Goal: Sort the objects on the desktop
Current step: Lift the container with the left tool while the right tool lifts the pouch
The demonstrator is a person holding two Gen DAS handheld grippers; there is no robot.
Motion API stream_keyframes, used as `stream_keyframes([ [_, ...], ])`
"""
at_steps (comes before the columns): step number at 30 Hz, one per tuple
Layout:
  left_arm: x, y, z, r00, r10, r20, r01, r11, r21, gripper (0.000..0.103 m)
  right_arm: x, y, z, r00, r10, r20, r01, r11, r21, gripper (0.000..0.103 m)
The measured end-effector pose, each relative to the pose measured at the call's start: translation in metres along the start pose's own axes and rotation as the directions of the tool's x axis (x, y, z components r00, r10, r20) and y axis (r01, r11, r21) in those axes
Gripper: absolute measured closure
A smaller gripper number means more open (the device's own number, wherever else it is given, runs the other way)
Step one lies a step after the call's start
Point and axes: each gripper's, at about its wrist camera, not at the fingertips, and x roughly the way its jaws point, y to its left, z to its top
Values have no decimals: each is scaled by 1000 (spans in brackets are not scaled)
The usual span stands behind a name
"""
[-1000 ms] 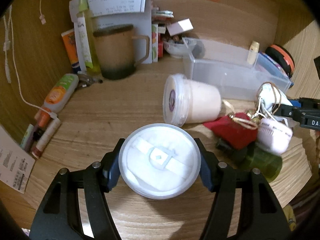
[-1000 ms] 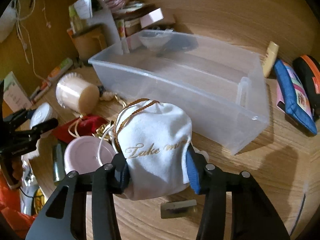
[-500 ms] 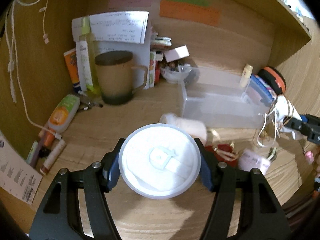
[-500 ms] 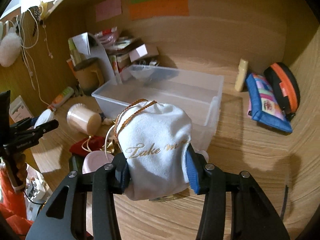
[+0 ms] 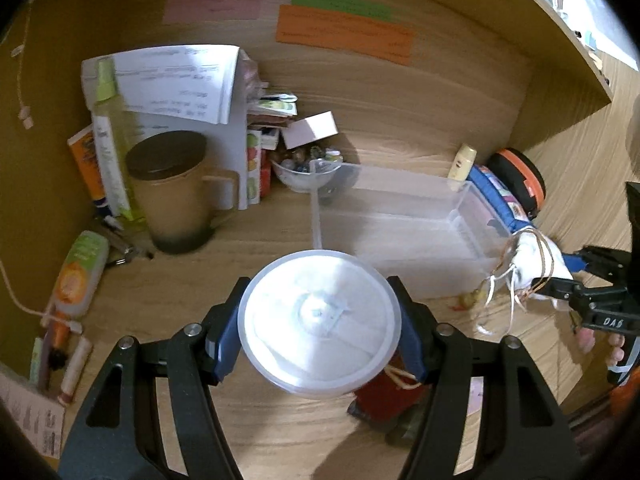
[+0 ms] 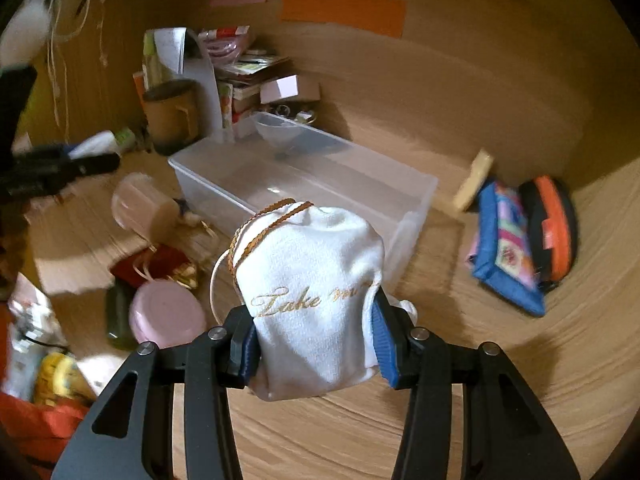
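We noted the left hand-held gripper (image 5: 320, 336) clamped on a round white lidded container (image 5: 320, 322), its blue pads pressed to either side of the rim, lid facing the camera. The container hung above the wooden tabletop (image 5: 168, 292), on the near side of the clear plastic bin (image 5: 404, 232)

The right hand-held gripper (image 6: 316, 340) was closed on a white drawstring pouch (image 6: 316, 292) with gold script and a brown cord at its neck; both pads squeezed the cloth. The pouch was off the tabletop, just in front of the bin's near right corner; from the left wrist view it showed at the bin's right end (image 5: 536, 264)

The bin itself looked empty, as far as we could see through its walls. A small clear bowl (image 5: 306, 172) of trinkets sat at the bin's far left corner. Left of the bin stood a tan mug (image 5: 176, 192) with a dark lid, against propped papers and a tall spray bottle (image 5: 110, 148). Right of the bin lay a blue patterned pouch (image 6: 508, 256) and a black-and-orange case (image 6: 554, 228), touching each other

In front of the bin's left end we logged a cream tub on its side (image 6: 140, 208), a red pouch (image 6: 154, 264), a pink-lidded jar (image 6: 168, 314) and a dark green bottle (image 6: 116, 316), clustered close
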Motion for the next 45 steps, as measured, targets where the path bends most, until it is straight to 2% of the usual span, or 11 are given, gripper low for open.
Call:
stream_keyframes([
  [2, 4, -1, 4, 1000, -9, -9, 9, 1000, -3, 38, 1, -11, 5, 994, 104, -10, -103, 992, 78, 60],
  [4, 7, -2, 7, 1000, -18, -14, 18, 1000, -1, 38, 7, -21, 9, 971, 237, -22, -230, 957, 175, 60],
  [8, 9, -6, 12, 1000, -14, -6, 14, 1000, 21, 38, 22, -29, 5, 900, 434, -49, -396, 859, 325, 60],
  [13, 3, -9, 17, 999, -21, 37, 20, 999, 41, 38, 22, 8, 6, 967, 172, -188, -164, 985, 57, 60],
  [16, 3, -13, 19, 998, -40, 50, 36, 997, 63, 38, 15, 20, 9, 982, 35, -187, -51, 995, -83, 60],
  [19, 8, -17, 17, 998, -44, 46, 39, 995, 93, 38, 13, 39, 6, 976, -129, -176, 82, 965, -251, 60],
  [21, 13, -17, 15, 998, -51, 34, 47, 993, 105, 38, 17, 53, -2, 949, -284, -138, 213, 899, -382, 60],
  [24, 25, -19, 8, 998, -55, 14, 53, 993, 108, 38, 22, 59, -10, 918, -379, -116, 293, 846, -446, 60],
  [28, 39, -23, -5, 999, -36, -4, 36, 992, 121, 38, 30, 62, -13, 896, -436, -87, 350, 812, -467, 60],
  [35, 44, -20, -10, 1000, -14, -24, 17, 990, 138, 31, 23, 49, -8, 921, -388, -46, 349, 870, -348, 60],
  [45, 42, -34, -6, 1000, -13, -22, 17, 985, 172, 29, -5, 45, 6, 869, -482, 112, 489, 804, -338, 60],
])
